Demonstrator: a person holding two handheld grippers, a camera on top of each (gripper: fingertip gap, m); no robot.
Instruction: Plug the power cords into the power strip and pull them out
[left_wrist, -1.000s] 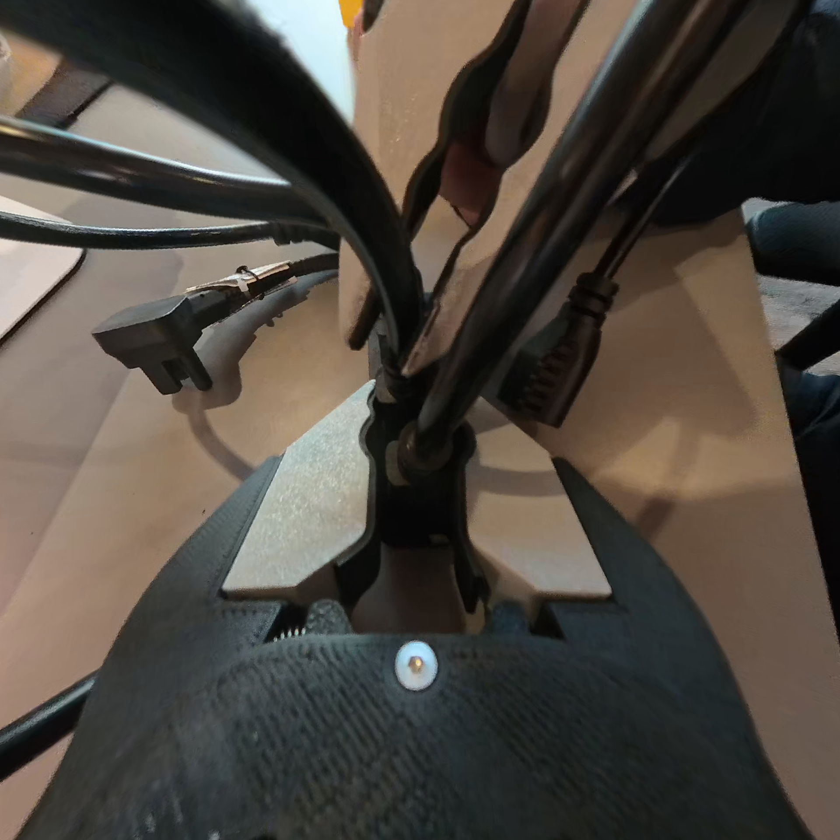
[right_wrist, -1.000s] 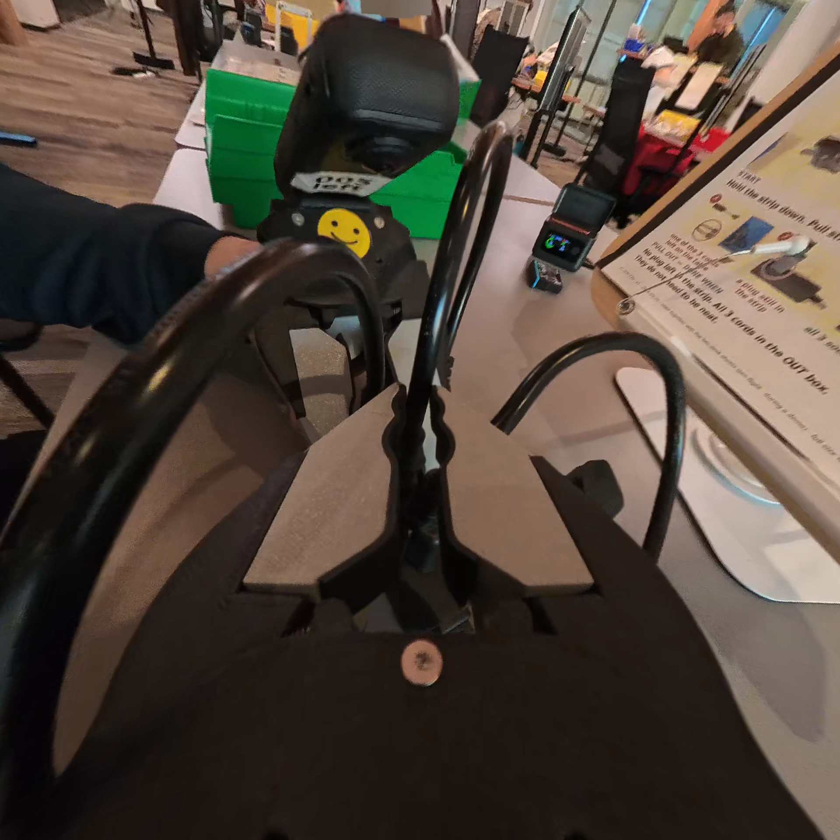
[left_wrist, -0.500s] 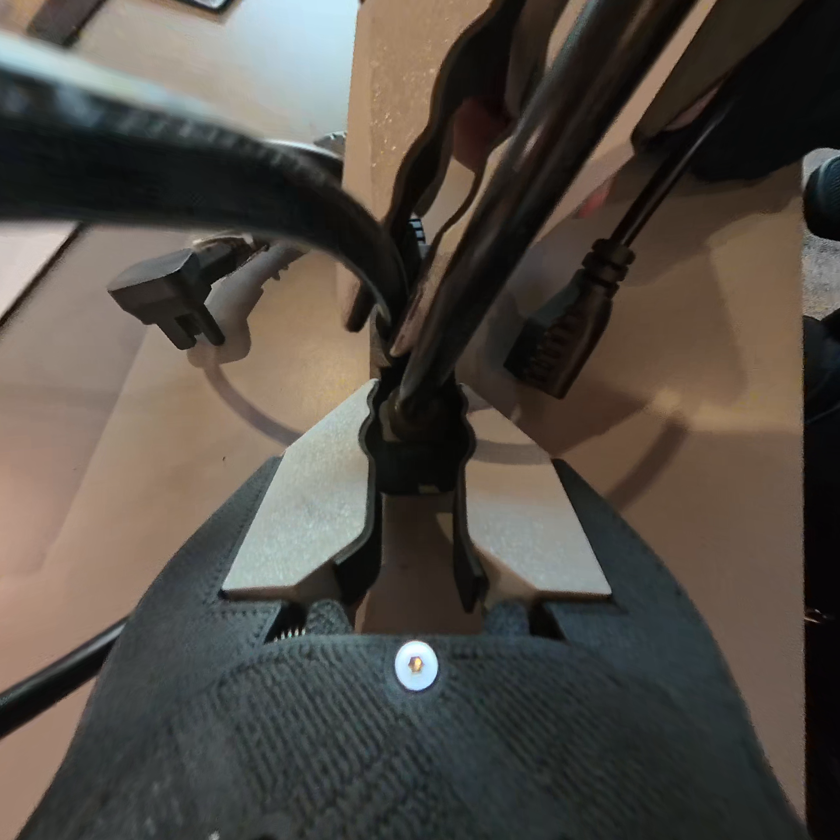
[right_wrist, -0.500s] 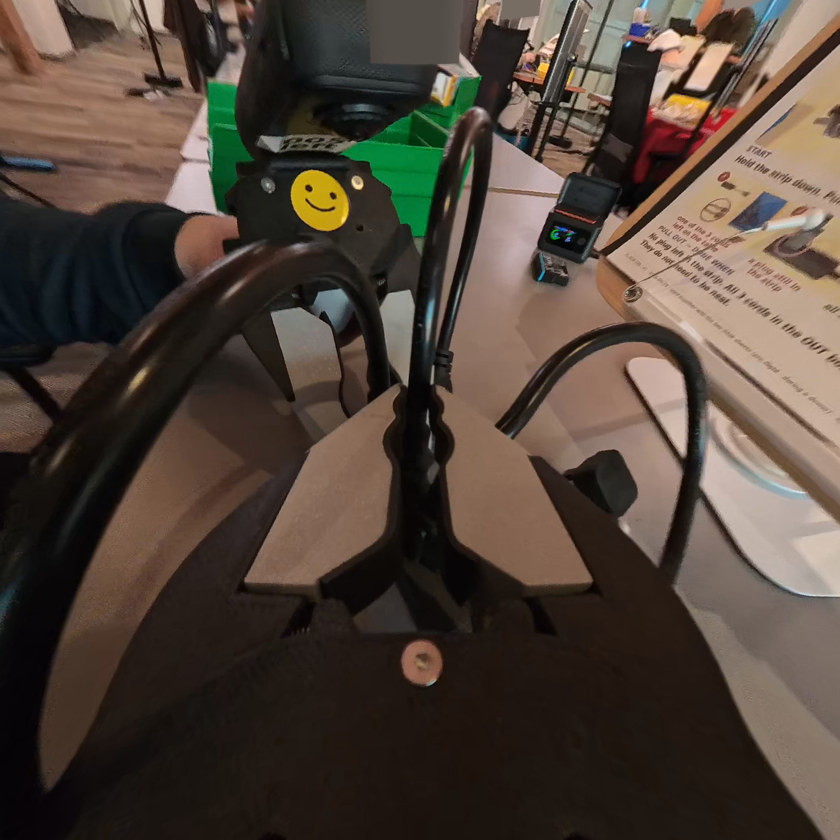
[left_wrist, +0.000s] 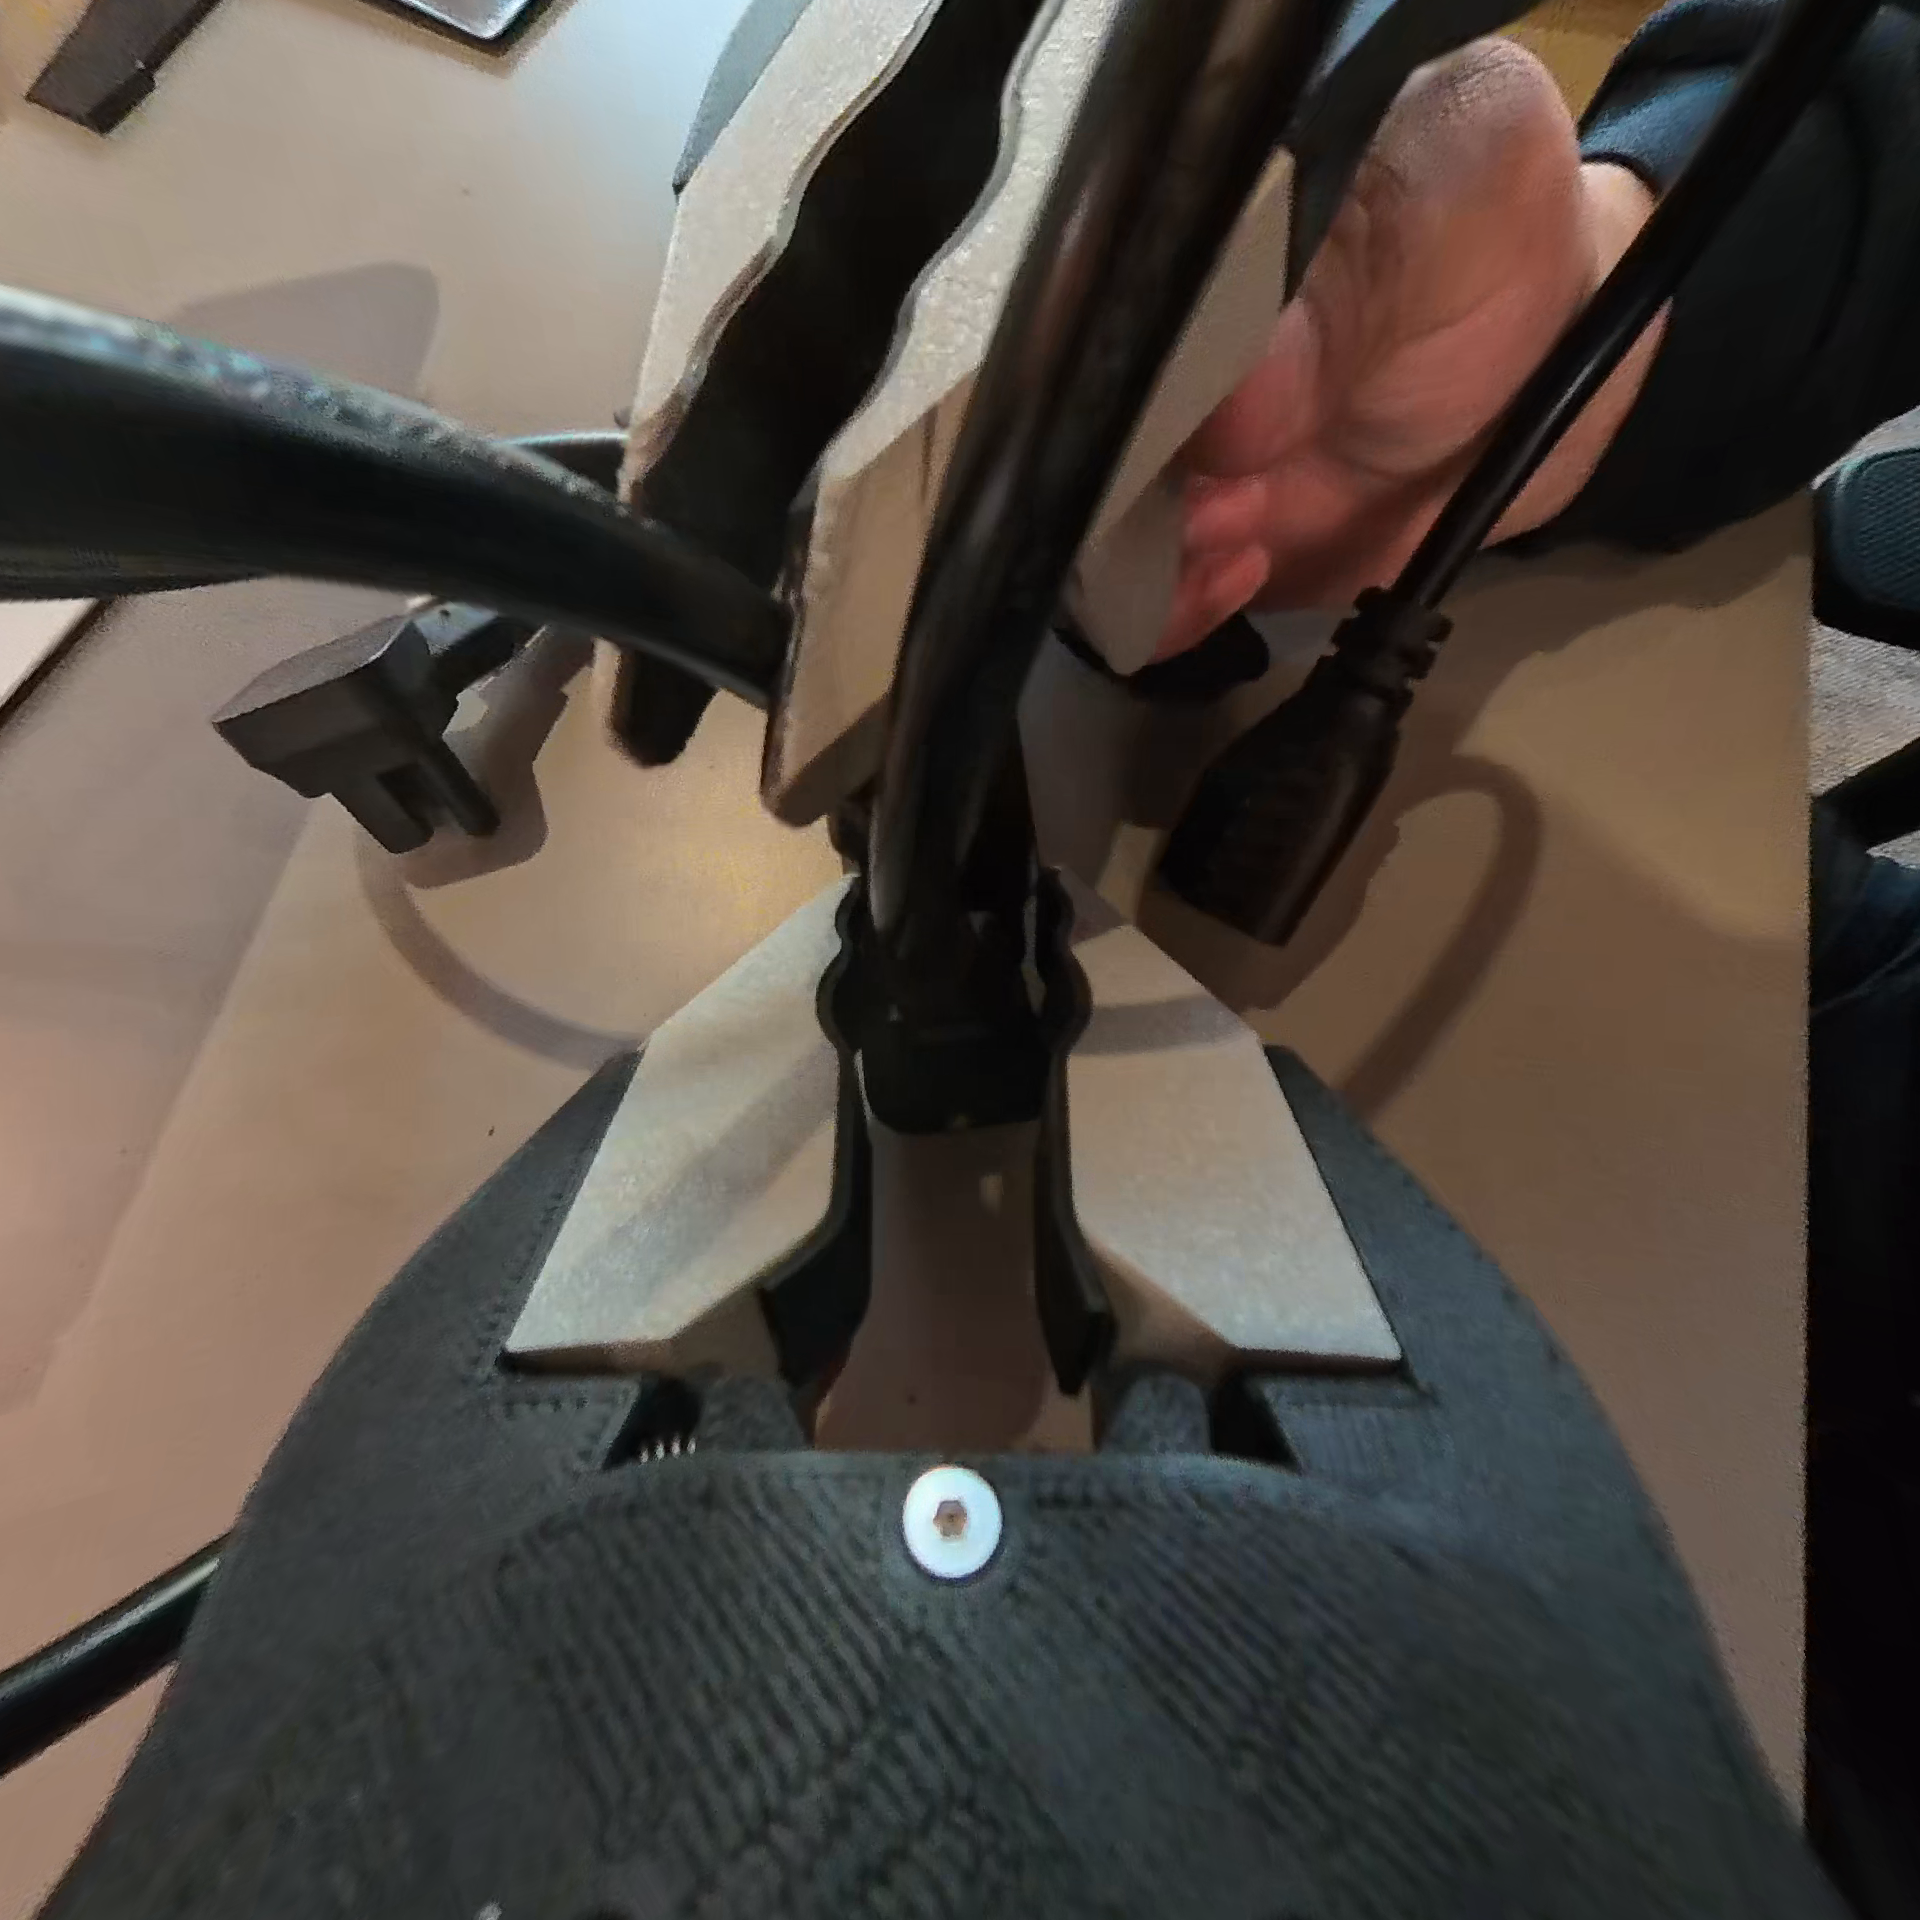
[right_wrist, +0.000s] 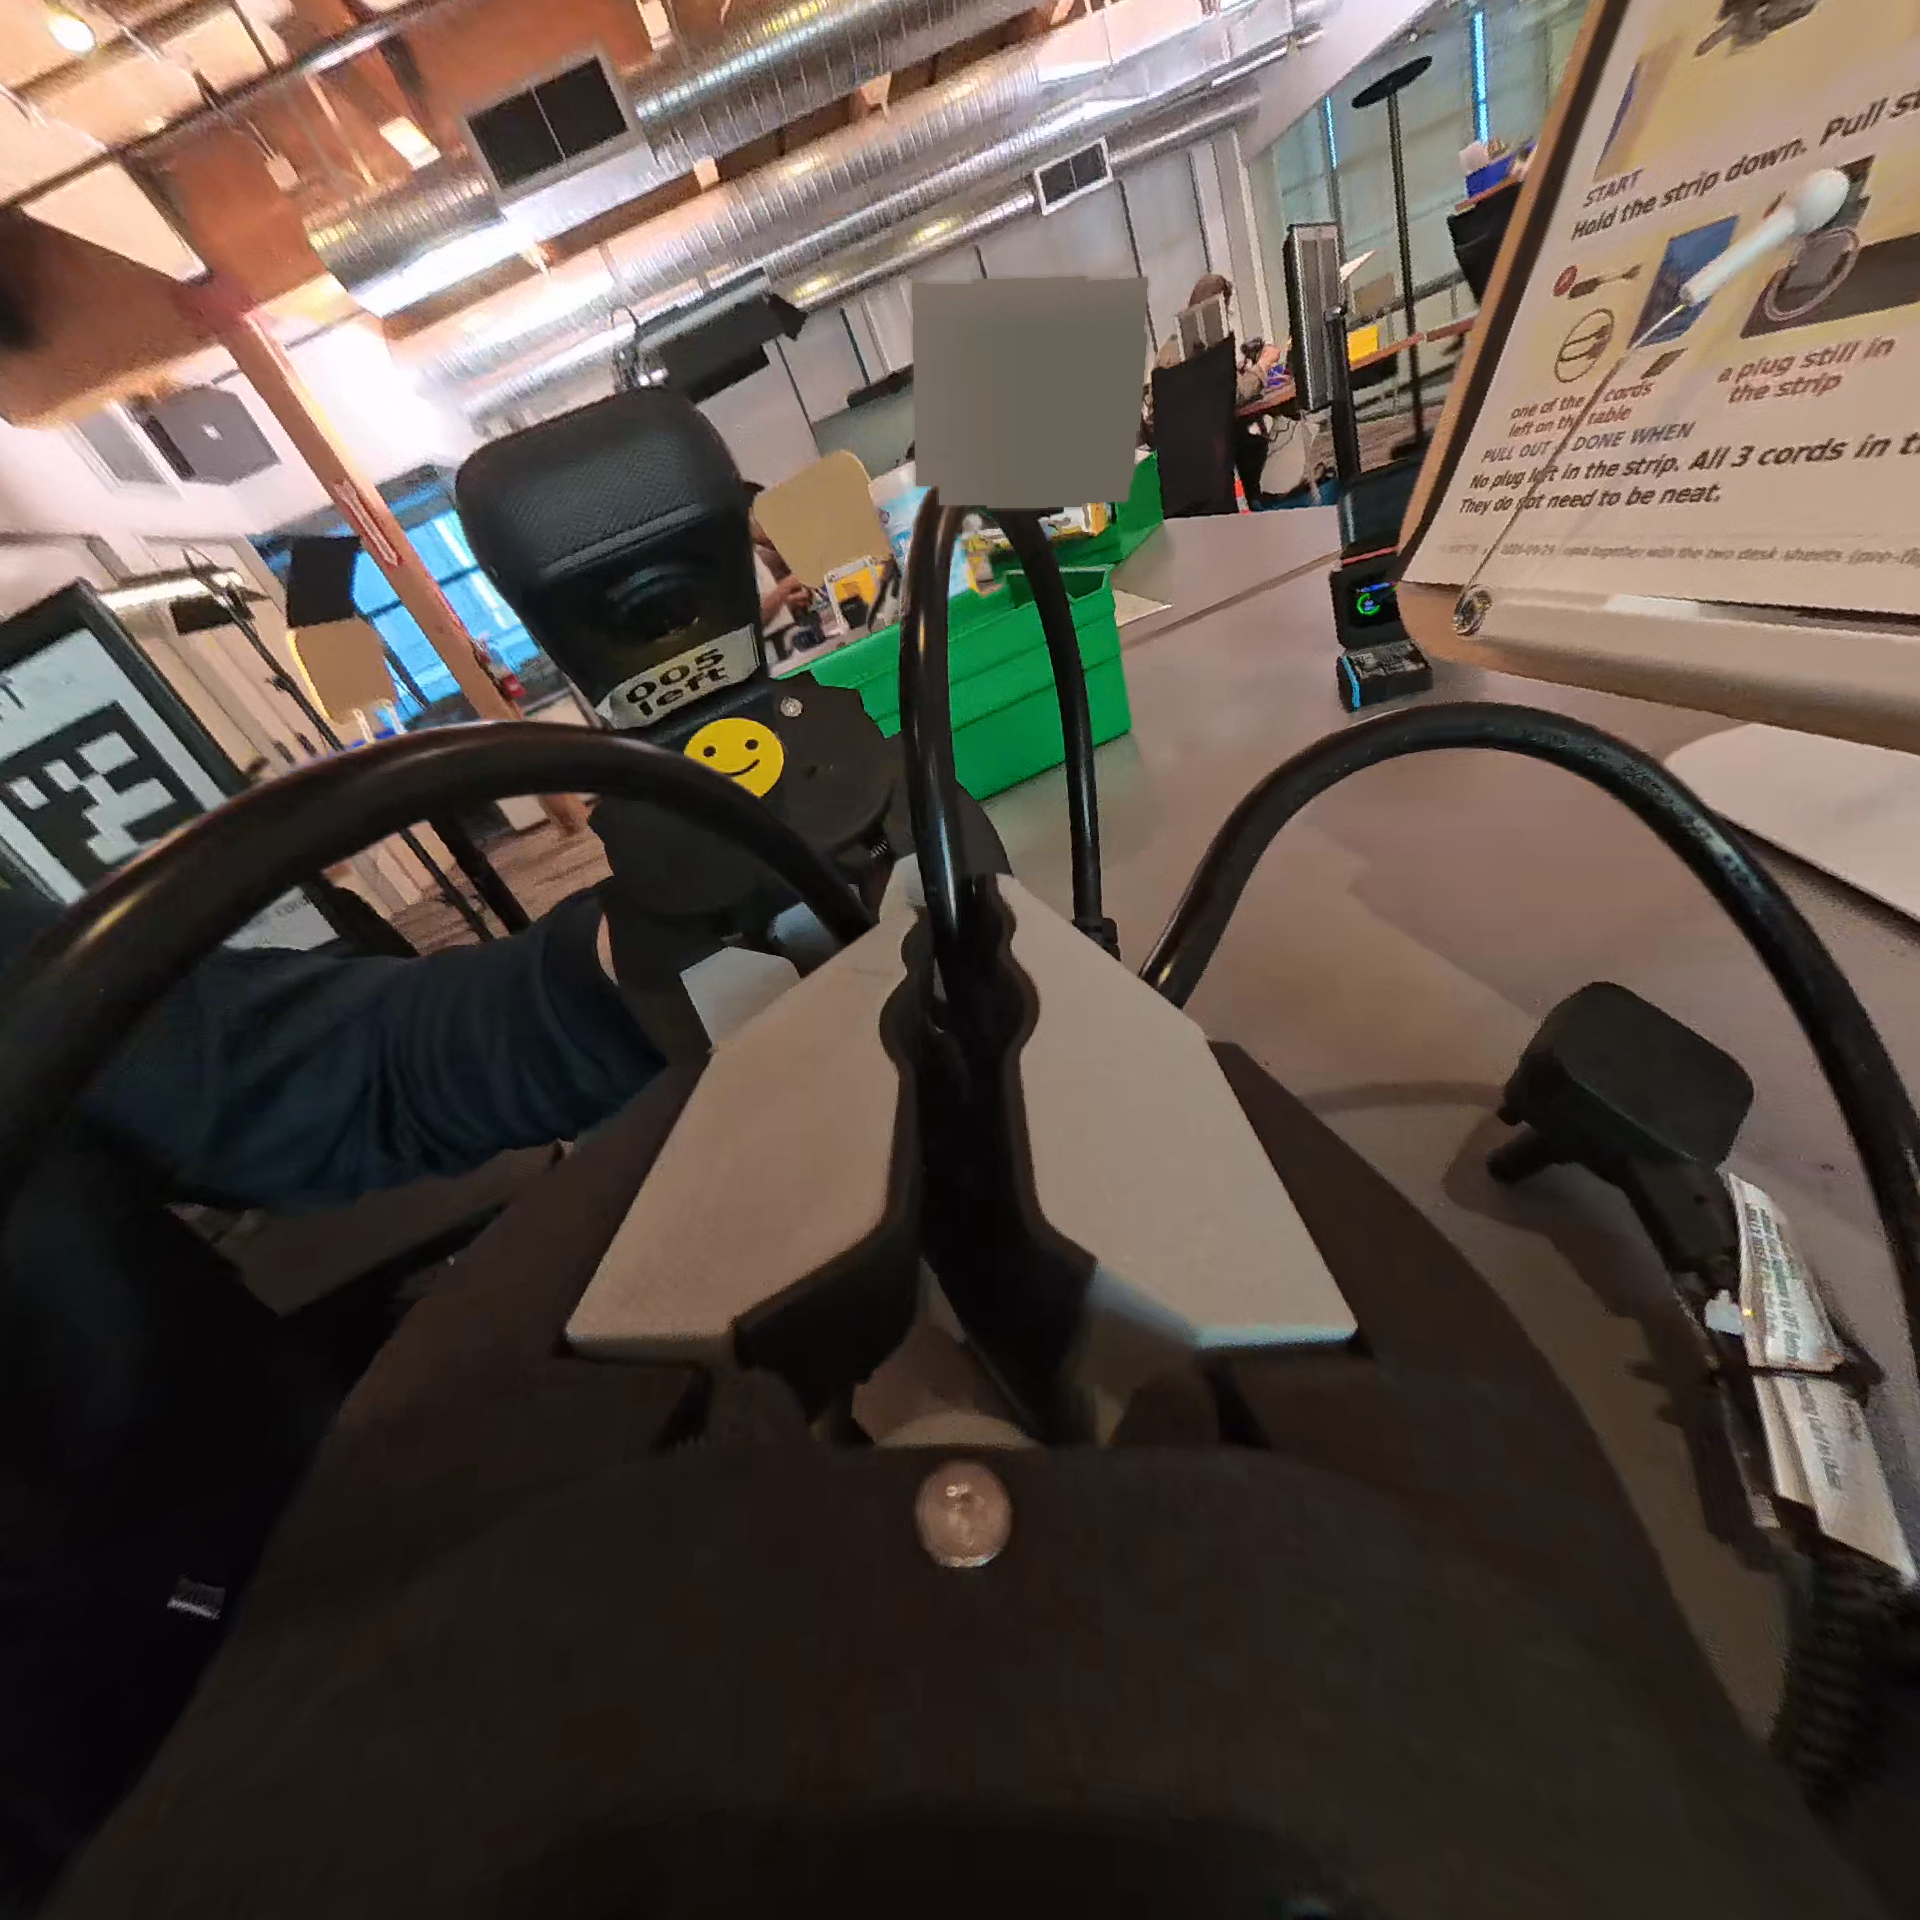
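My left gripper (left_wrist: 951, 935) is shut on the thick end of a black power cord (left_wrist: 997, 468), held above the tan table (left_wrist: 260, 1039). The cord runs up past my right gripper (left_wrist: 883, 436), which is close in front. My right gripper (right_wrist: 961, 935) is shut on a black cord (right_wrist: 925, 727) that loops up and back down. The left gripper (right_wrist: 727, 769) shows just behind it. A loose black plug (left_wrist: 353, 727) lies on the table; it also shows in the right wrist view (right_wrist: 1631, 1081). A black cord connector (left_wrist: 1288, 821) hangs nearby. No power strip is in view.
A hand (left_wrist: 1403, 364) in a dark sleeve holds the right gripper. An instruction board (right_wrist: 1714, 364) stands at the right. Green bins (right_wrist: 997, 675) and a small device with a screen (right_wrist: 1371, 623) sit farther back. Black cords arch on both sides (right_wrist: 1558, 748). About 9 cm separates my left fingertips from my right.
Both grippers have kept their grip and moved closer together. The right wrist view has tilted up, now showing the ceiling. The loose plug has come nearer in both views.
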